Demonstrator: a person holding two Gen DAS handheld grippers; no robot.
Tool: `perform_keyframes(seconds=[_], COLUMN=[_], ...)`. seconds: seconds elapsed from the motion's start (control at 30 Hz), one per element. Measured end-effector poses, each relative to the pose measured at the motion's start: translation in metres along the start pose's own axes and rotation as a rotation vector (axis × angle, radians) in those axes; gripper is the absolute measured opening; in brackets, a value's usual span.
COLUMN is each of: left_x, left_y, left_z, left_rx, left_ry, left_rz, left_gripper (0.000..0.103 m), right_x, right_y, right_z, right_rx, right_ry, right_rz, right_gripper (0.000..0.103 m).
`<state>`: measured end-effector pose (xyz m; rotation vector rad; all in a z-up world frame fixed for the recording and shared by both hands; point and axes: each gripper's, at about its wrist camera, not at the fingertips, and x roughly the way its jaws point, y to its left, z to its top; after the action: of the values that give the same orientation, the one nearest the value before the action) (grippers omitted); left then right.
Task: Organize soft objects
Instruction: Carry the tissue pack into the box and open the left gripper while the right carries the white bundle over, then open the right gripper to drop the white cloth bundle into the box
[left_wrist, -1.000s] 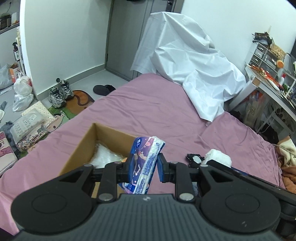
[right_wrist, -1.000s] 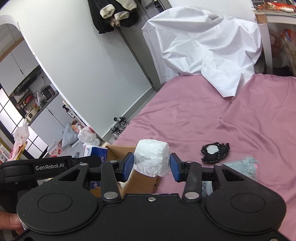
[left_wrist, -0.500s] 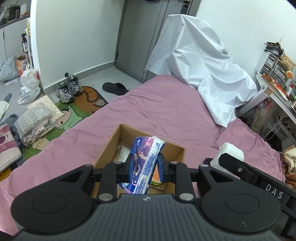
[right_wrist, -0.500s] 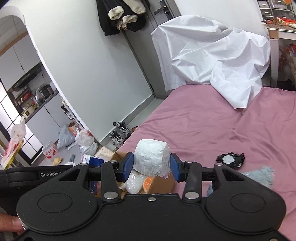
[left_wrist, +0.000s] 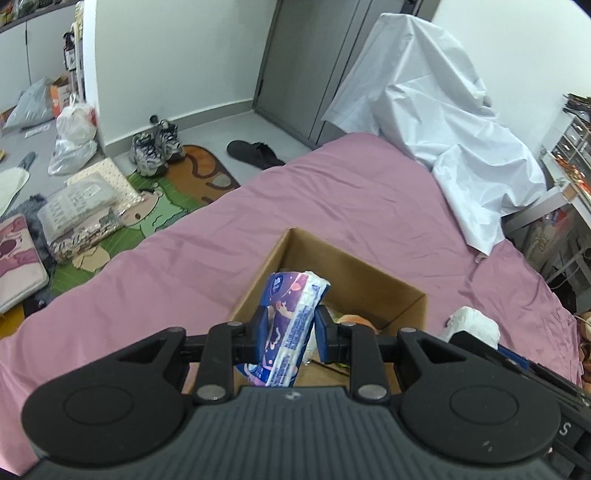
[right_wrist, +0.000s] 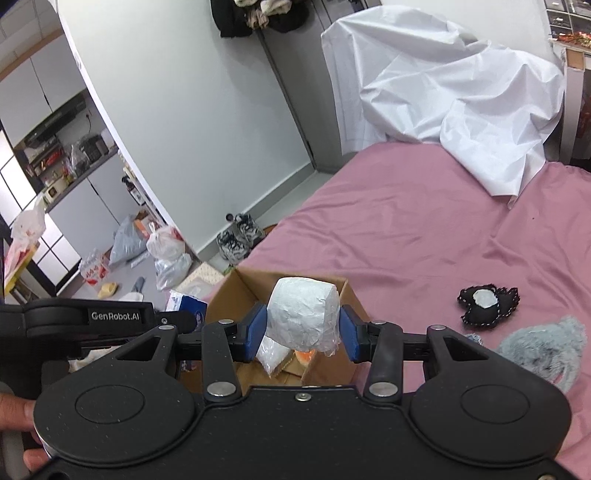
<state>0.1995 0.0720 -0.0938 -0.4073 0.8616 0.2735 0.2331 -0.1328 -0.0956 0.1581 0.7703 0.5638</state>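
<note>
While both loads hung over the cardboard box (left_wrist: 354, 273), the left gripper (left_wrist: 286, 334) clamped a tissue pack (left_wrist: 291, 321); the right gripper (right_wrist: 301, 326) pinched a wrapped paper roll (right_wrist: 303, 314) — next, a release into the box.

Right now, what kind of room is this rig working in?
Most likely a lived-in bedroom: a bed with a pink sheet, sneakers on the floor by the door, and clothes hanging above it. A cardboard box sits on the bed.

Soft, even indoor light fills both views, with only faint shadows in the folds of the pink bed sheet (left_wrist: 332, 206) and no harsh glare. Fisheye distortion bends the walls and door frame toward the edges. Focus is fairly sharp throughout, slightly soft around the white sheet (right_wrist: 443, 92).
</note>
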Motion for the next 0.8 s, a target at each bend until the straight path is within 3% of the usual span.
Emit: perform_keyframes(seconds=[0.3, 0.47, 0.63, 0.8], left_x=[0.017, 0.015, 0.011, 0.005], left_y=[0.007, 0.010, 0.014, 0.011], left_z=[0.004, 0.008, 0.009, 0.009], left_rx=[-0.019, -0.034, -0.041, -0.026], left_ry=[0.040, 0.034, 0.037, 0.054], left_rz=[-0.005, 0.020, 0.027, 0.043], left_gripper=[0.028, 0.056, 0.069, 0.076], right_x=[0.012, 0.018, 0.023, 0.017], right_y=[-0.001, 0.004, 0.012, 0.014], right_z=[0.001, 0.000, -0.002, 0.002], right_rx=[0.015, 0.007, -0.014, -0.002], right_ry=[0.017, 0.031, 0.061, 0.050], right_rz=[0.001, 0.009, 0.033, 0.040], right_gripper=[0.043, 0.043, 0.045, 0.063])
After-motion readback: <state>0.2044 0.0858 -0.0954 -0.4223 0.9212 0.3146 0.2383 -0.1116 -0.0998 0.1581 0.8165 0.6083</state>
